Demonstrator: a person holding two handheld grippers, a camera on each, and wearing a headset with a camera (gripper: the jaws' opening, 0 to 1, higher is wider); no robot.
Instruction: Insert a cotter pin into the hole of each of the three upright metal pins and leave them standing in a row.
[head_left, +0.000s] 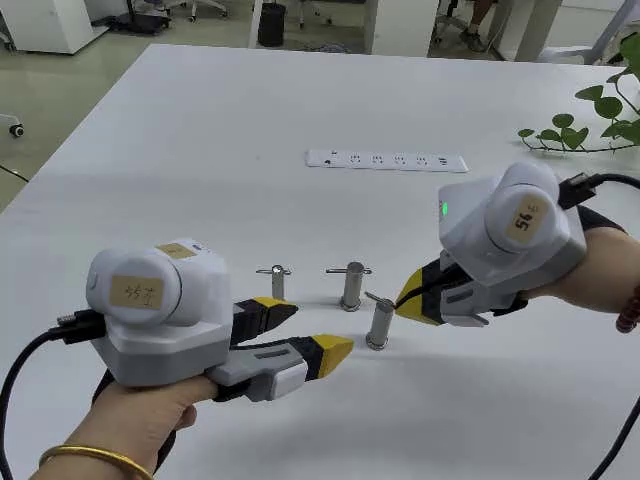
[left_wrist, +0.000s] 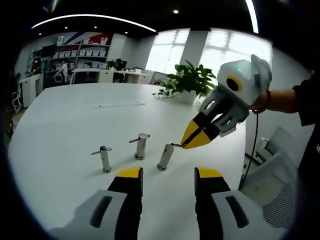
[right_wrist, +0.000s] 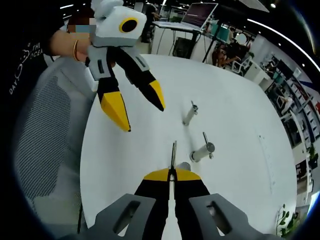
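1. Left tongs (head_left: 320, 328), nearest the person: spread, holding nothing, aimed at the pins.
2. Right tongs (head_left: 405, 298): pressed together on a cotter pin (head_left: 381, 298), whose free end sits at the head of the nearest metal pin (head_left: 378, 328). Whether it has entered the hole cannot be told.
3. Middle metal pin (head_left: 351, 288) and left metal pin (head_left: 278, 284): upright on the tabletop (head_left: 200, 150), each with a cotter pin through it.
4. Step in hand, by judgement: fitting the third and last cotter pin. The next move calls for a level push straight through the hole, perhaps with the pin steadied. The nearest pin also stands slightly forward of the row.
5. Power strip (head_left: 385, 159), farther back: no legible writing.
6. Writing: a handwritten sticker (head_left: 137, 291) on the left unit reads "55", and a sticker (head_left: 526, 216) on the right unit reads "56". The trailing marks on both are unclear.
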